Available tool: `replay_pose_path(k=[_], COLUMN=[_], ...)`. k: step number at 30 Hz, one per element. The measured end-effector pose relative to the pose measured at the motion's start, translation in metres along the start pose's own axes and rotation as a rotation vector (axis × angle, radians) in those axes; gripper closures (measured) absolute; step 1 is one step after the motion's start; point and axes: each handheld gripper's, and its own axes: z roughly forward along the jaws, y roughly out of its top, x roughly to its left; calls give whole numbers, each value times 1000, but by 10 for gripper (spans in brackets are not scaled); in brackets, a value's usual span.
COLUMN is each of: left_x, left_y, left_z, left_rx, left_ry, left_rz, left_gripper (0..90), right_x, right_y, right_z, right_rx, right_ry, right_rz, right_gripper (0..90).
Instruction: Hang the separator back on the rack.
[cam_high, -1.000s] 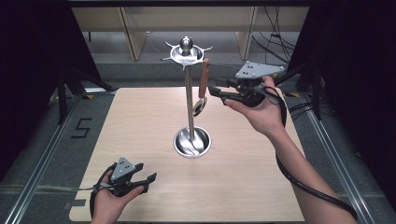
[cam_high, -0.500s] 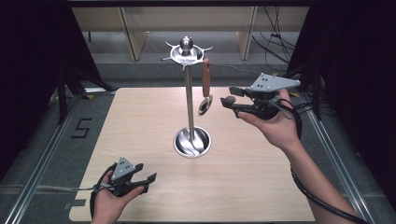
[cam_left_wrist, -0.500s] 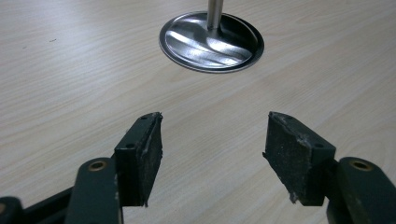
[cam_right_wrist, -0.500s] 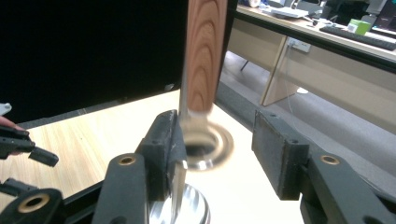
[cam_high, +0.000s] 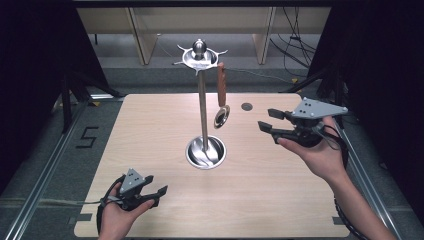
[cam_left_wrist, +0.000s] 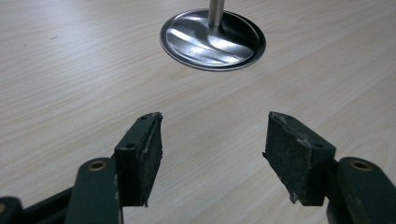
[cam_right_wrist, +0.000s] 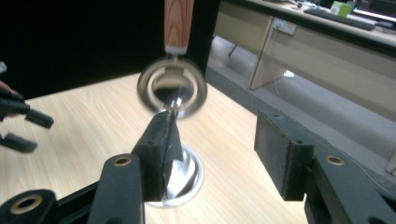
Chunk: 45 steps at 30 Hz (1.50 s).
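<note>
- Centrally on the wooden table (cam_high: 150, 130) stands a metal stand (cam_high: 202, 107), its round dished base (cam_high: 205, 152) on the wood and a slim upright pole rising to a small top disc with hooks.
- From one hook on the stand's right side hangs a spoon (cam_high: 220, 95) with a wooden handle, bowl down, clear of the pole and well above the tabletop.
- Off to the right, the right gripper (cam_high: 268, 125) is held in the air by the person's right hand (cam_high: 315, 152), jaws spread wide and empty, pointing toward the spoon with a gap between them.
- Seen along those jaws, the spoon's bowl (cam_right_wrist: 172, 90) hangs just beyond the tips.
- Near the table's front-left edge, the left gripper (cam_high: 156, 196) sits low in the left hand (cam_high: 117, 215), jaws wide apart and holding nothing.
- Bare wood lies between the left gripper and the base (cam_left_wrist: 213, 39), and broad open tabletop surrounds the stand on all sides.
</note>
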Motion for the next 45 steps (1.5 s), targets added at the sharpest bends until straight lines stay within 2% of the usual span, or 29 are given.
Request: replay_pose_path(k=[3, 4, 6, 7, 9, 10, 12, 15, 17, 18, 19, 21, 22, 23, 24, 28, 31, 32, 33, 34, 35, 37, 39, 41, 42, 43, 44, 45], left_x=[1, 1, 1, 1, 1, 0, 0, 0, 0, 0, 0, 0, 0, 0, 0, 0, 0, 1, -1, 0, 0, -1, -1, -1, -2, -2, -2, -2], left_y=[0, 0, 0, 0, 0, -1, -1, -1, -1, -1, -1, -1, -1, -1, -1, -2, -2, -1, -1, -1, -1, -1, 0, 0, -1, -1, 0, 0], left_z=[1, 0, 0, 0, 0, 1, 1, 1, 1, 1, 1, 1, 1, 1, 2, 2, 2, 2, 1, 1, 1, 1, 1, 1, 1, 2, 1, 1], left_rx=[0, 11, 11, 4, 6, 6, 8, 10, 8, 7, 7, 9, 10, 10, 10, 17, 17, 24, 16, 19, 19, 11, 12, 7, 10, 11, 6, 6], left_ry=[-6, 1, 1, -2, -1, -2, -2, -2, -3, 0, 0, 0, 0, 0, 0, 1, -1, 6, 7, 6, 5, -3, -11, -13, -15, -16, -19, -19], left_rz=[5, 15, 10, 8, 7, -10, -8, -6, 2, -12, -11, -12, -11, -11, -11, -6, -1, 18, 2, 13, 12, 2, 8, 8, 0, -6, -3, 9], left_gripper=[358, 358, 358, 358, 358, 358, 358, 358, 358, 358, 358, 358, 358, 358, 358, 358, 358, 358, 358, 357, 357, 357, 357, 357, 357, 357, 357, 357], right_x=[-2, -2, -2, -3, -3, -3, -4, -4, -5, -4, -7, -7, -9, -8, -9, -8, -9, -9, -9, -11, -9, -10, -11, -11, -13, -11, -12, -12], right_y=[-13, -17, -26, -30, -39, -43, -52, -66, -75, -80, -85, -95, -101, -106, -112, -133, -148, -152, -156, -160, -163, -168, -172, -174, -176, -176, -178, -179], right_z=[-7, -9, -13, -15, -17, -19, -21, -26, -30, -32, -34, -37, -38, -40, -40, -45, -45, -46, -47, -46, -47, -47, -47, -47, -46, -46, -46, -46], right_rx=[0, 8, 17, 23, 38, 45, 41, 60, 90, 84, 90, 95, 102, 117, 110, 134, 134, 140, 150, 143, 150, 156, 167, 169, 162, 164, 169, 177], right_ry=[-23, -21, -20, -22, -25, -21, -46, -55, -37, -59, -60, -69, -70, -67, -77, -87, -95, -100, -106, -118, -119, -133, -143, -147, -152, -151, -154, -153], right_rz=[-2, 12, 15, 2, 12, 11, 17, 50, 68, 93, 82, 109, 97, 130, 119, 168, 188, 190, 195, 180, 214, 208, 200, 213, 187, 220, 208, 220], right_gripper=[485, 482, 478, 476, 472, 469, 467, 464, 462, 461, 460, 460, 459, 459, 459, 459, 459, 459, 460, 460, 461, 460, 461, 460, 460, 460, 461, 460])
